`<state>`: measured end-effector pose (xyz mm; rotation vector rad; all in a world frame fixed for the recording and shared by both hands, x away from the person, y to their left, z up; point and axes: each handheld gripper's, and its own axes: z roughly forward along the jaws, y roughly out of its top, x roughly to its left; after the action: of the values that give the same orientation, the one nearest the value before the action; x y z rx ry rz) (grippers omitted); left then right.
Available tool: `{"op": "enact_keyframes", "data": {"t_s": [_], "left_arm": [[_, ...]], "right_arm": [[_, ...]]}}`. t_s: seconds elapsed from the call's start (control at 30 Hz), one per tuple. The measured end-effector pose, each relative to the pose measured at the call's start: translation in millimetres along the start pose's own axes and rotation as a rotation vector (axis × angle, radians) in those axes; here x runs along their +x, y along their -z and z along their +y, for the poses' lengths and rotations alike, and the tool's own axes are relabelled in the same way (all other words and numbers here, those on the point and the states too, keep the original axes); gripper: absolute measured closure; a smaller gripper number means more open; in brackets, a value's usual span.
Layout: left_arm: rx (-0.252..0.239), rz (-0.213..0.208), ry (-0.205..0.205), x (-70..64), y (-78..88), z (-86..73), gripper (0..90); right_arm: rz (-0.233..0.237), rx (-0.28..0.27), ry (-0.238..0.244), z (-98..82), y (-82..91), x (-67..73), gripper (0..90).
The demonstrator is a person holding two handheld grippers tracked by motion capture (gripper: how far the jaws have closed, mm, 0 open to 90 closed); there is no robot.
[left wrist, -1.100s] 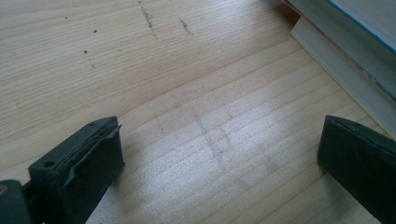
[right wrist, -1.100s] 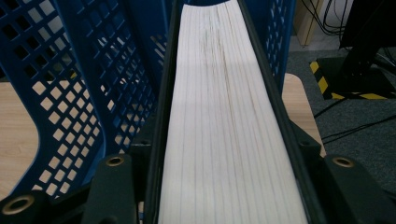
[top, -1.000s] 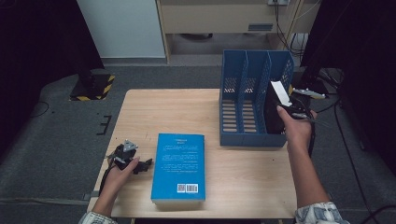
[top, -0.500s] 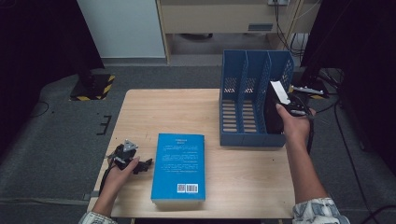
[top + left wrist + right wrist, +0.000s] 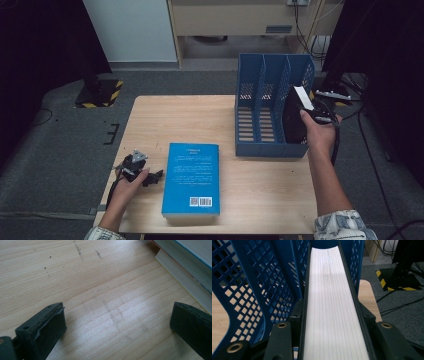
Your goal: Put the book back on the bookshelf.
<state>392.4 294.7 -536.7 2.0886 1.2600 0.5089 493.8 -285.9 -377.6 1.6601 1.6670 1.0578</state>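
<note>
A black-covered book (image 5: pixel 294 116) stands tilted in the rightmost slot of the blue file rack (image 5: pixel 260 95). My right gripper (image 5: pixel 320 116) is shut on it; in the right gripper view its white page edge (image 5: pixel 331 305) runs between the jaws, with the rack's perforated wall (image 5: pixel 262 282) on the left. A blue book (image 5: pixel 192 177) lies flat on the wooden table (image 5: pixel 180 120). My left gripper (image 5: pixel 152 176) rests on the table just left of that book, open. In the left gripper view the jaws stand wide apart over bare wood, and the blue book's page edge (image 5: pixel 182 277) lies at upper right.
The rack's two left slots (image 5: pixel 252 117) hold nothing. Cables (image 5: pixel 350 80) and a black stand sit on the floor right of the table. A yellow-black striped base (image 5: pixel 97 92) stands on the floor at the far left.
The right gripper has lowered the black book a little further into the rack's right slot. The left gripper and the blue book have stayed put.
</note>
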Motion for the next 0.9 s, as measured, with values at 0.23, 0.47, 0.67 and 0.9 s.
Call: {"op": "enact_keyframes", "data": {"t_s": [0.23, 0.47, 0.67, 0.9], "left_arm": [[0.000, 0.000, 0.000, 0.0, 0.0, 0.0, 0.0], [-0.001, 0.000, 0.000, 0.0, 0.0, 0.0, 0.0], [-0.003, -0.002, -0.001, -0.1, -0.4, 0.1, 0.0], [-0.004, -0.001, 0.000, -0.4, -0.7, 0.1, 0.0]], "right_arm": [[0.001, -0.018, 0.001, 10.0, 0.9, -0.3, 53.1], [-0.004, -0.011, 0.028, 23.7, -8.1, 2.7, 53.1], [-0.012, -0.007, 0.031, 32.8, -18.2, 2.4, 53.1], [-0.013, -0.005, 0.027, 39.7, -27.3, 4.1, 53.1]]}}
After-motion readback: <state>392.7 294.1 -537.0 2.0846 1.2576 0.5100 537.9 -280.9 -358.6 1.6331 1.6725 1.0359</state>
